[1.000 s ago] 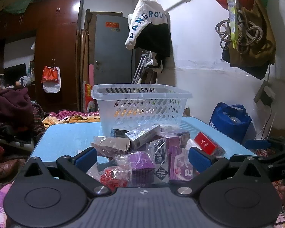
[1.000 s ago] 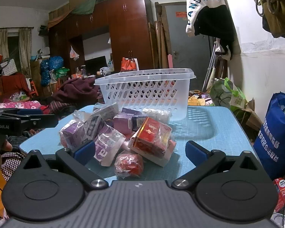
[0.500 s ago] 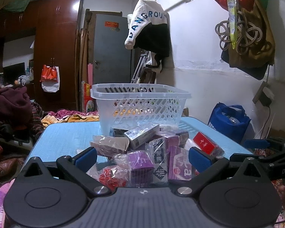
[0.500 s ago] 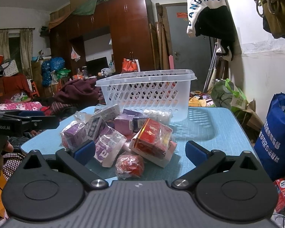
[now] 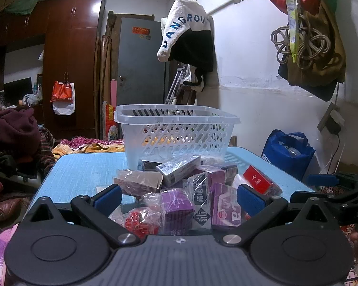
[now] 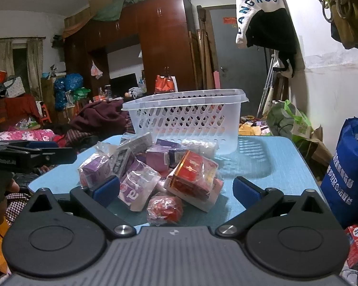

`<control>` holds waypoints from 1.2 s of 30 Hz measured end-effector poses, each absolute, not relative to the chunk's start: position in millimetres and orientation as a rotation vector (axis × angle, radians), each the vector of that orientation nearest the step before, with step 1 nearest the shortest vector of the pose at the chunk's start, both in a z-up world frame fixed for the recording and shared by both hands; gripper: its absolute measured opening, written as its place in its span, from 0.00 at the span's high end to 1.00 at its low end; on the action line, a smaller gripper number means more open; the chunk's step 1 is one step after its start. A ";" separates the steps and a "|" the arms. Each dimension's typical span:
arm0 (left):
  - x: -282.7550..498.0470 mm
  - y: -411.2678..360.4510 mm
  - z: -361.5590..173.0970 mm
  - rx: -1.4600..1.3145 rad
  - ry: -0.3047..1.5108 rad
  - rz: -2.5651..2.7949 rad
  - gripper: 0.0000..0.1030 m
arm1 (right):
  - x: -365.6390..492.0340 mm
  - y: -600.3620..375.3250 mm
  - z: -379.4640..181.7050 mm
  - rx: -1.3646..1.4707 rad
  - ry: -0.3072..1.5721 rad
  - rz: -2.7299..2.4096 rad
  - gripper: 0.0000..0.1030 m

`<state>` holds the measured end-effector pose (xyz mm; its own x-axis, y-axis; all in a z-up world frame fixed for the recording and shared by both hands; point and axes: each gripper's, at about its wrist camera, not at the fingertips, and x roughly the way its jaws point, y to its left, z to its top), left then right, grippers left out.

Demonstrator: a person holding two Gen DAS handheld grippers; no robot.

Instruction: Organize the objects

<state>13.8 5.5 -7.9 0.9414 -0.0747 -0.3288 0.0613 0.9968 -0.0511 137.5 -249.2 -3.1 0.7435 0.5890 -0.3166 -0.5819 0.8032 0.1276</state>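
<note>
white lattice basket (image 5: 176, 133) far, light-blue table (image 5: 83, 169), purple boxes (image 5: 176, 205) and red box (image 6: 193, 174) near, blue bag (image 6: 348, 174) right

you're working in dim indoor light coming from the upper right; the white wall (image 5: 262, 54) glares pale while the wardrobe (image 6: 164, 43) side sinks dark. the basket (image 6: 186, 119) throws a patterned shadow on the blue table (image 6: 269, 162). fisheye bends the edges; corners go black.
</note>
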 end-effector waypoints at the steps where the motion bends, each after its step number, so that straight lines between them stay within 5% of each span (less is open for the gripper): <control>1: 13.6 5.6 -7.8 -0.042 0.335 -0.069 0.00 | 137.6 -249.6 -3.0 0.023 0.353 0.644 0.00; 36: 16.6 10.9 -16.3 -0.054 0.350 -0.064 0.00 | 136.3 -249.5 -4.7 0.020 0.349 0.665 0.00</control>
